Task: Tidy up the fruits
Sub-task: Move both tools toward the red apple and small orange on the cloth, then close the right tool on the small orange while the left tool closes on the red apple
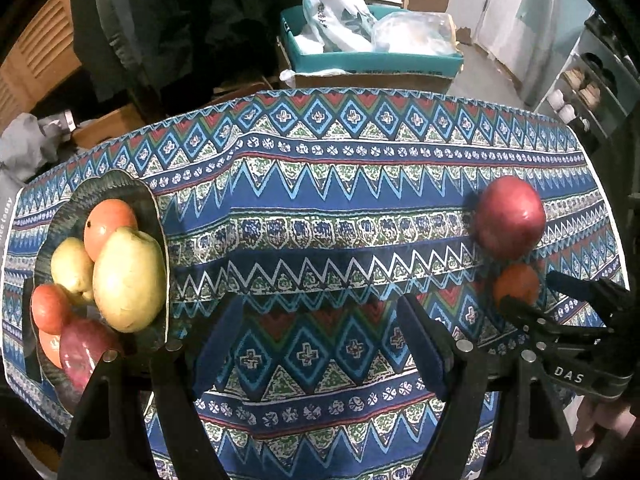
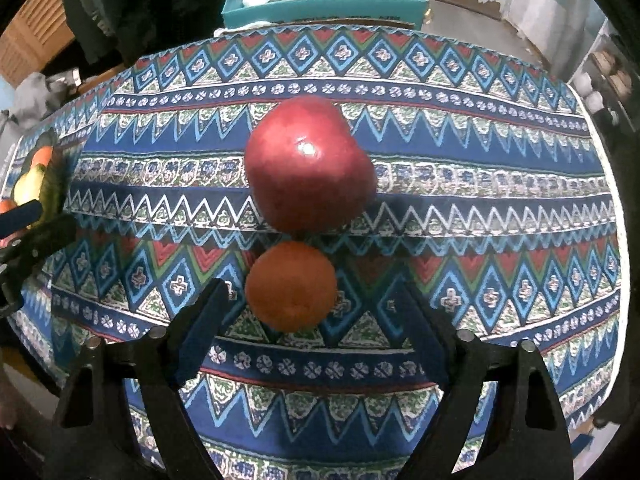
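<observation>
Pointing steeply down: both grippers aim at the patterned tablecloth (image 1: 320, 216).
Right gripper (image 2: 316, 312): jaws spread wide, pads clear of any fruit; the orange (image 2: 291, 286) sits in the gap between the 2 fingers, not pressed.
Left gripper (image 1: 320, 328): jaws apart, nothing between them but bare cloth.
Red apple (image 2: 310, 164): just beyond the orange, the 2 seeming to touch.
Bowl (image 1: 116, 188): dark, scalloped rim, at the table's left end beside the left gripper, holding 6 fruits, among them a large yellow pear (image 1: 129, 280).
Open room: a broad stretch of cloth lies free between the bowl and the 2 loose fruits.
Far edge: the cloth ends before a teal box (image 1: 372, 60) holding bags.
</observation>
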Motion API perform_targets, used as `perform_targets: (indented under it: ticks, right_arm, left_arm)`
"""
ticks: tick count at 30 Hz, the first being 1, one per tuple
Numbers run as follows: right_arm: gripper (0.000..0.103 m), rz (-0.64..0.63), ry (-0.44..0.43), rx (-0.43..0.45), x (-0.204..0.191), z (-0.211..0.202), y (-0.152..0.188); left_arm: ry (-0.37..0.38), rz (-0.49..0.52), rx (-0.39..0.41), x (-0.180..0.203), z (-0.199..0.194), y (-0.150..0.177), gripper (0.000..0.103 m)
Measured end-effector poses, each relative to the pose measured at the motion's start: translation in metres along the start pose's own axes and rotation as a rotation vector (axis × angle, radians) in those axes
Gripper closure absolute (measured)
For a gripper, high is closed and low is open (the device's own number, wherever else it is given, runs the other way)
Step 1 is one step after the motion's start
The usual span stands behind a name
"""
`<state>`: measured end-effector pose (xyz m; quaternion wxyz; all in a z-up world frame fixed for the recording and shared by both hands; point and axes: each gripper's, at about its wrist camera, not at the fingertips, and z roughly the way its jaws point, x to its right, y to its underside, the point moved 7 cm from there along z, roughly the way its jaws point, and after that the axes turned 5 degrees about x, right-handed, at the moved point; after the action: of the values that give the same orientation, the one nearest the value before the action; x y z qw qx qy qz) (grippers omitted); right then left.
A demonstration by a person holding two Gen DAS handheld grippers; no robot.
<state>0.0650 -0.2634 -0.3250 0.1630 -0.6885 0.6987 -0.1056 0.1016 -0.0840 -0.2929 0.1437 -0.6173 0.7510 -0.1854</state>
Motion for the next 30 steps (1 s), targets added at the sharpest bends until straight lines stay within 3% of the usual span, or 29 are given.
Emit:
perform_targets:
  ticks: [2,7,9,17,30]
  right_arm:
    - [0.024,-0.003,-0.006,-0.005,-0.002,0.004,0.001]
    - [0.051,-0.013,-0.03,-0.017,-0.007,0.014,0.006]
    - [0.056,-0.014,-0.042,-0.02,-0.012,0.023,0.005]
    - [0.057,-0.024,0.024,-0.004,0.001,0.007,0.011]
    - [0.057,0.087,0.112,0.089,0.073,-0.025,-0.009]
  left_arm:
    - [0.002,0.001,-0.002,0.001,0.001,0.0,0.023]
    - [0.005,0.004,-0.006,0.004,0.004,0.0,0.023]
    - [0.009,0.004,-0.008,0.006,0.005,0.0,0.023]
    - [0.02,0.016,-0.01,0.021,0.008,-0.004,0.023]
    - [0.11,0.052,0.0,0.074,0.006,-0.02,0.023]
